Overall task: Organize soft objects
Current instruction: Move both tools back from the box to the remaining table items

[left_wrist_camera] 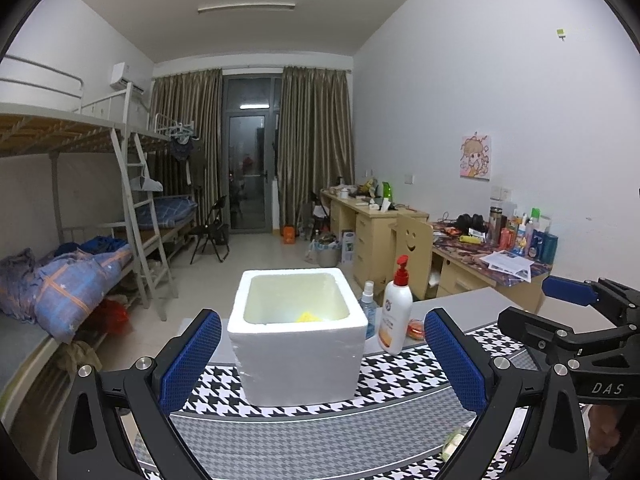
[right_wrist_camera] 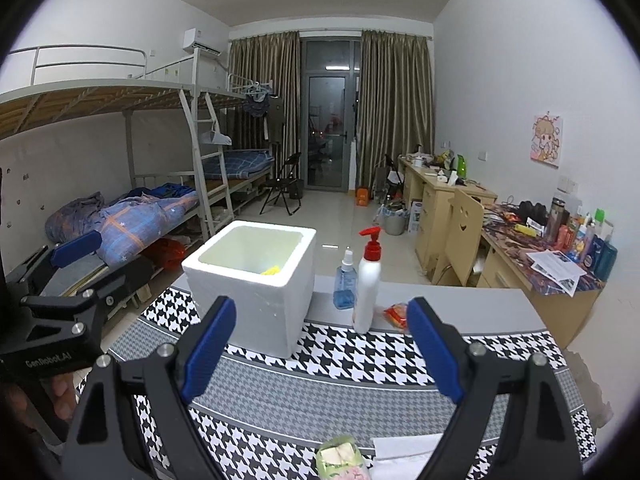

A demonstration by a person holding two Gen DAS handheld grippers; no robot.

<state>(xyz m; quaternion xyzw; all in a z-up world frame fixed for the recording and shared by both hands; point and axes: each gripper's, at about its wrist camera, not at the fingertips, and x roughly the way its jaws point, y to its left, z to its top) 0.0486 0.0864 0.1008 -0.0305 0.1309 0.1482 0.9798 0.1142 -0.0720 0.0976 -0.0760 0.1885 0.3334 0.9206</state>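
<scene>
Left wrist view: left gripper [left_wrist_camera: 322, 364] empty, jaws spread wide, facing one white foam box [left_wrist_camera: 298, 336] set open-topped on the houndstooth cloth [left_wrist_camera: 320, 436], likely as the bin for soft items; one yellow object [left_wrist_camera: 307, 316] already lies inside.
Right wrist view: right gripper [right_wrist_camera: 320, 354] also released and empty; one green-wrapped soft packet [right_wrist_camera: 342, 458] and one white tissue [right_wrist_camera: 404, 452] wait nearest, probably next to collect. One pump bottle [right_wrist_camera: 367, 284], one blue spray bottle [right_wrist_camera: 345, 280] and one orange packet [right_wrist_camera: 396, 314] stand just beside the box.
</scene>
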